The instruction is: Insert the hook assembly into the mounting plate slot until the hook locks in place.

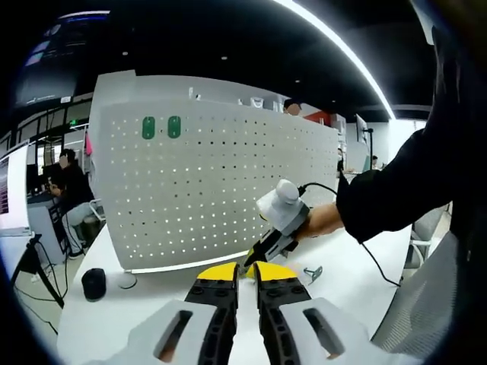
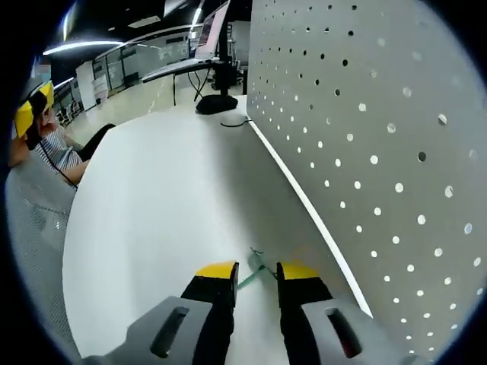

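Two green hooks (image 1: 161, 127) on pegboard (image 1: 228, 190); third (image 2: 255, 270) between right gripper (image 2: 256, 271) jaws.

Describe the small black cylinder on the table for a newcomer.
Start at the big white perforated pegboard standing on the white table. Off its lower left corner sits the small black cylinder, darker than the pale disc beside it.

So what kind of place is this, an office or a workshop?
Most likely an open-plan office or lab: a white pegboard panel stands on a white table, a monitor sits at the far end, and a person sits at another desk.
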A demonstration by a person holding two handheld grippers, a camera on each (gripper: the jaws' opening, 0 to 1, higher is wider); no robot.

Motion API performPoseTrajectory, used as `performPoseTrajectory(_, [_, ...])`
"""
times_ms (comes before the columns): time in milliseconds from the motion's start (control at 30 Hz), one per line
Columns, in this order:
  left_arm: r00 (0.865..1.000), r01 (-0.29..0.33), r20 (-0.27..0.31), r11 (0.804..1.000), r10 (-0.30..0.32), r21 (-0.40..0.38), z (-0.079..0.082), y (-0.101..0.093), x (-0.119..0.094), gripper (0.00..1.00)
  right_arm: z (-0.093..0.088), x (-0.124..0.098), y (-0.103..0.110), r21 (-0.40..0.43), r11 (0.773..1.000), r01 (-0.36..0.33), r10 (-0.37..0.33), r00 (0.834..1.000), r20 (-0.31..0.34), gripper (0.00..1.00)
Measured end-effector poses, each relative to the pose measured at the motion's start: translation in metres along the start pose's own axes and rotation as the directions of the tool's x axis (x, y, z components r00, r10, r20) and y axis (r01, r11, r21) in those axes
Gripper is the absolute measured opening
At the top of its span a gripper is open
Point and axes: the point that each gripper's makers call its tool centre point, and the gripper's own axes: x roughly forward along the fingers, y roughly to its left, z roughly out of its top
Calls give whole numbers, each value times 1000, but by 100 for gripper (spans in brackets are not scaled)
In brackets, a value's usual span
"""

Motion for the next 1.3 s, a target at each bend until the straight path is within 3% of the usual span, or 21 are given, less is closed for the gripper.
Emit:
performPoseTrajectory(200, [1000,9,0,1000,-9,-2,0,-2,1,7,11,0,2,-70,997,15,-15,1000,14,15])
performPoseTrajectory(400, [1000,11,4,1000,-11,-12,1,-1,0,7,9,8,6,-158,987,0,-8,999,-47,9])
performPoseTrajectory(700, [1000,7,6,999,-7,-38,0,1,0,7,8,9,7,-269,963,2,-26,996,-86,2])
performPoseTrajectory(833, [1000,9,4,999,-9,-36,0,1,0,7,8,4,9,-266,964,1,-24,996,-83,2])
performPoseTrajectory(933, [1000,12,5,999,-12,-35,0,-1,0,6,11,-4,9,-226,974,16,-29,998,-58,2])
performPoseTrajectory(1000, [1000,13,6,999,-12,-31,1,-1,0,6,18,-15,9,-203,978,45,-49,999,-16,2])
performPoseTrajectory(1067, [1000,13,6,1000,-13,-28,1,-1,0,7,29,-28,14,-127,990,53,-46,997,58,2])
performPoseTrajectory(1167, [1000,7,4,1000,-7,-10,1,-1,1,7,45,-49,17,5,998,68,-68,983,169,2])
performPoseTrajectory(1300, [1000,-12,10,1000,12,-10,5,2,1,9,72,-81,28,177,984,38,-94,942,322,2])
